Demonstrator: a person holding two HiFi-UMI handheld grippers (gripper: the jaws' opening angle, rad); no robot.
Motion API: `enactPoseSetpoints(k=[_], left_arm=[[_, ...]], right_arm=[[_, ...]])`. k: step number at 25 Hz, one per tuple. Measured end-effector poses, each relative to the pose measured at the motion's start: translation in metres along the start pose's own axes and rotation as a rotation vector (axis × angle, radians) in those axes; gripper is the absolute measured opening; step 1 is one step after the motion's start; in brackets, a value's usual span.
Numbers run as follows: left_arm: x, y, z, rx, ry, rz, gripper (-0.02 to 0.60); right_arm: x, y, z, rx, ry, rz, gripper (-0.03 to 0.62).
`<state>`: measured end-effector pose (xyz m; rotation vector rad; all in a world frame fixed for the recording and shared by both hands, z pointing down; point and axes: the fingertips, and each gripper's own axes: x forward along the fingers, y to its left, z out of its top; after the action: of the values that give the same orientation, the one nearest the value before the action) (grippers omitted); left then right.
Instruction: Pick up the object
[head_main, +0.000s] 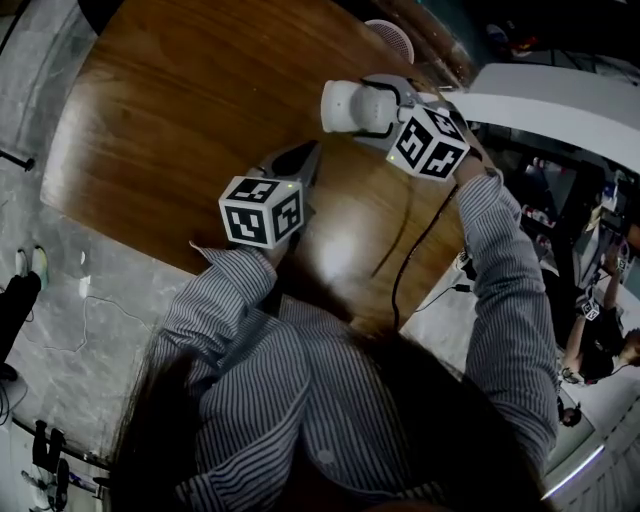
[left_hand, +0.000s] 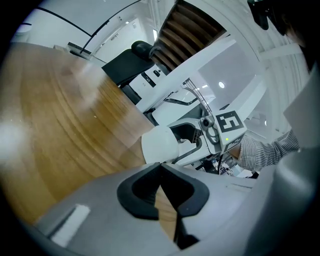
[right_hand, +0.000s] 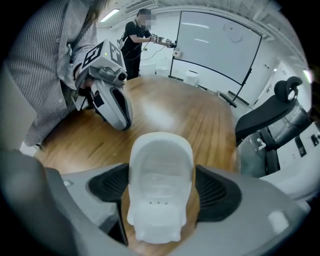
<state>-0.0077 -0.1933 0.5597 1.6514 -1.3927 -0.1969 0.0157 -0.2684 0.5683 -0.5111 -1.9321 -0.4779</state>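
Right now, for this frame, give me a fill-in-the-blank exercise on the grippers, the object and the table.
1. The object between the right gripper's open jaws is ___ in colour.
2. The left gripper, jaws together, has ___ between them.
3. The table under both grippers is made of ___.
4. The person's sleeve has a ___ pattern.

Missing words: white; nothing; wood; striped.

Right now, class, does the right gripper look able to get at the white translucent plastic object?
Probably yes: the white translucent plastic object stands between the right gripper's open jaws, with nothing else between them.
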Motion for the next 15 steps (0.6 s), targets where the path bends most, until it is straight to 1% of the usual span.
enactPoseSetpoints(k=[3, 7, 15], left_arm=[[-0.0031, 0.0047, -0.0007, -0.013, -0.01, 0.014, 0.0], [-0.003, 0.0053, -0.0022, -0.009, -0.003, 0.012, 0.0], [-0.01, 0.0085, 0.0013, -0.003, -0.005, 0.029, 0.0]], right_arm=[[0.0068, 0.0004, 0.0018, -0.01, 0.005, 0.023, 0.41], [0.0085, -0.0012, 0.0016, -0.019, 0.023, 0.036, 0.41], [0.012, -0.0022, 0.0019, 0.005, 0.035, 0.052, 0.413]])
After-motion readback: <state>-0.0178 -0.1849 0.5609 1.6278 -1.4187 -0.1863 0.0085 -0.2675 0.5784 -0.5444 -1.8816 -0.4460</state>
